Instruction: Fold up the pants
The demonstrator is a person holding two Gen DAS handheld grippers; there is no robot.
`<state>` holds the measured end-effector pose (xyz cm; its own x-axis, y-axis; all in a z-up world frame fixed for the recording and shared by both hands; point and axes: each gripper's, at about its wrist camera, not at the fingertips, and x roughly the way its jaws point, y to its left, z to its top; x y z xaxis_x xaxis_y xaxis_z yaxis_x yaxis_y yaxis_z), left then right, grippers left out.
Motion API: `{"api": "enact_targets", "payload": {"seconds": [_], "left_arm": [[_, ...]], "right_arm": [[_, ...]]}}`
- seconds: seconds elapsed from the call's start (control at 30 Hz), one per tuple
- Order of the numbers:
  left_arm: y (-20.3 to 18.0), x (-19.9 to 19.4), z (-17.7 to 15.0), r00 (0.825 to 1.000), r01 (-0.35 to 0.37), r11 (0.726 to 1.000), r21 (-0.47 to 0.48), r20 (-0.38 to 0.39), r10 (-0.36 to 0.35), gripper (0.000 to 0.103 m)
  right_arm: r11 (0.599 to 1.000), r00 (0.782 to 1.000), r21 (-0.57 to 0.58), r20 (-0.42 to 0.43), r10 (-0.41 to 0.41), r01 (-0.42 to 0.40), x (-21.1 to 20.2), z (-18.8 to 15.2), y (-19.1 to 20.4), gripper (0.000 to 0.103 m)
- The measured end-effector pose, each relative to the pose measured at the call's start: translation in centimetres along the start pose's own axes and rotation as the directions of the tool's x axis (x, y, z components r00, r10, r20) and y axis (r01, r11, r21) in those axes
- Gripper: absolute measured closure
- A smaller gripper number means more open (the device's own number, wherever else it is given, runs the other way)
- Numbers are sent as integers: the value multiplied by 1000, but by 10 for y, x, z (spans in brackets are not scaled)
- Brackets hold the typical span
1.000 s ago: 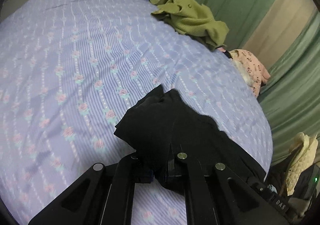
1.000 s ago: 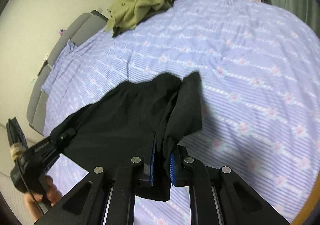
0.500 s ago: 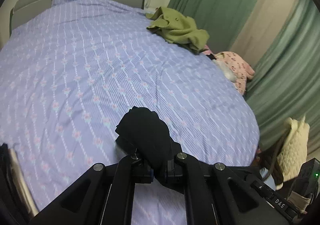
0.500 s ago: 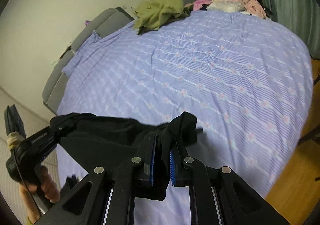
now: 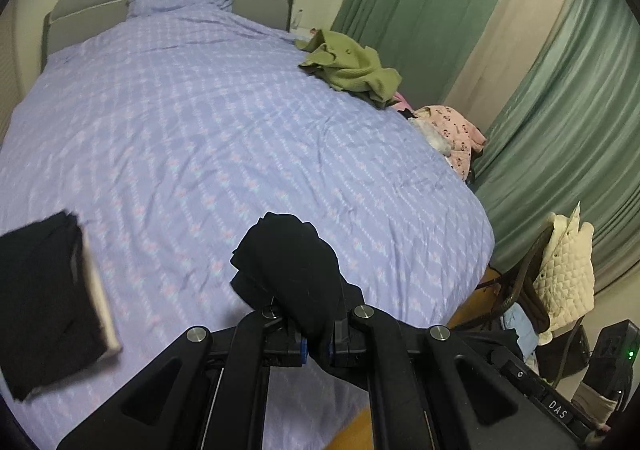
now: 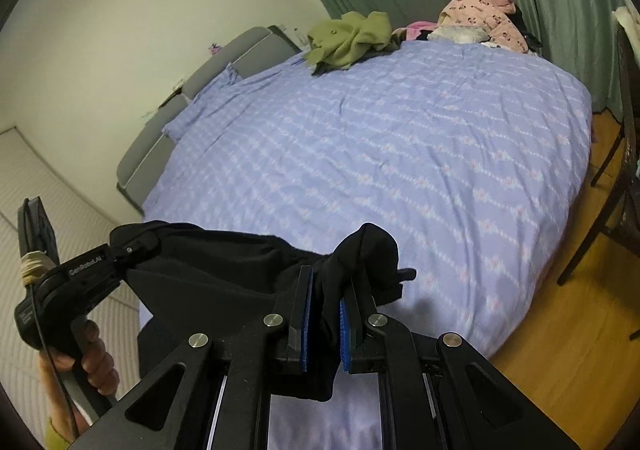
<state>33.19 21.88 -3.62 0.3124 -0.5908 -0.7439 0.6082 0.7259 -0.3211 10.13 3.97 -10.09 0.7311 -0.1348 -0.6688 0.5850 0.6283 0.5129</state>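
Observation:
The black pants [image 6: 224, 270] hang in the air above the near end of the bed, stretched between my two grippers. My right gripper [image 6: 324, 330] is shut on one bunched edge of the cloth, which pokes up past its blue pads. My left gripper [image 6: 136, 242], held by a hand [image 6: 92, 354], grips the other edge at the far left. In the left wrist view, the left gripper [image 5: 316, 346] is shut on a rounded wad of the pants [image 5: 288, 262], which hides its fingertips.
The bed [image 5: 200, 110] has a lilac flowered cover. A green garment [image 5: 352, 66] and a pink one [image 5: 452, 130] lie at its far right edge. A dark folded item [image 5: 40, 290] with a pale edge sits at the left. A cream jacket [image 5: 564, 274] hangs on a chair; wooden floor [image 6: 560, 310] lies alongside.
Both grippers have risen and drawn back from the bed with the pants, which have come up off the cover. More of the room and the floor now shows.

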Motion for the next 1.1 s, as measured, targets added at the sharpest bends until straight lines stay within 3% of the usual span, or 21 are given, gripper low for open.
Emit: {"api": "enact_targets", "payload": {"seconds": [0.33,0.57,0.8,1.1], "left_arm": [[52,-76,-10,999,4,1000,12,44,-5,95],[111,-123,26,993,68,994,89,92,-76,95],[173,-138,64,989,119,975,186,62,-133,95],[246,-146,107,989,137,959,248,18,-146,95]], "right_arm": [[997,998,-52,-18,59,-60,-27,-47,63,91],[996,996,-63,64,66,-62,-31,-67,140,91],[999,986,-40,166,-6,13,-15,-96,222,91],[998,986,-51,165,-36,45,20,-111,309,91]]}}
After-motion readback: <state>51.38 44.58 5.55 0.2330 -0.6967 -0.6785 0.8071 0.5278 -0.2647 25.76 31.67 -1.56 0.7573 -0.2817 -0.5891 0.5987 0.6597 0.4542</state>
